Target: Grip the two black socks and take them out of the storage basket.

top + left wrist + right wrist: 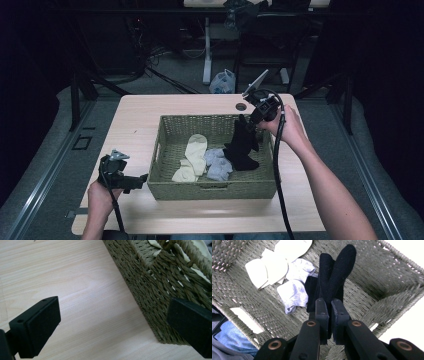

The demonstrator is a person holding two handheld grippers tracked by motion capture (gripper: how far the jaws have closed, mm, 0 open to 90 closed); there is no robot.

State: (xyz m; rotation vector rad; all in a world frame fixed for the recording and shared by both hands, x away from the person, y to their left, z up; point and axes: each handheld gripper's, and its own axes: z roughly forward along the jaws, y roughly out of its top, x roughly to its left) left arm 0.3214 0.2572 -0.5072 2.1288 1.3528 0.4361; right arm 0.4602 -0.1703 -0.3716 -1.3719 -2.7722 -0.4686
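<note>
We start with the table point(140, 107), pale wood, which carries everything else and spreads under both our grippers. On it sits the woven basket point(215, 189), directly below our right gripper point(256, 122) and just beside the left gripper point(142, 179), off its jaw tips.

In the right gripper view the jaws are pressed close together on the black socks point(334, 272). The socks hang straight down from the jaw tips, a dark pair dangling over the basket floor; in the high view their lower end reaches the basket bottom near the far right corner, under the right hand point(285, 127).

Beyond the hanging pair, farther from the right gripper's tips, lie the grey socks point(295, 288) on the basket floor, right next to the black ones. Past those, farther still from that gripper, lie the cream socks point(274, 262), toward the basket's left half.

Our left gripper rests low at the basket's near left corner, held in the left hand point(100, 197). Its jaws stand wide apart with nothing between them: bare table lies ahead of one jaw and the basket's woven wall is close in front of the other.
</note>
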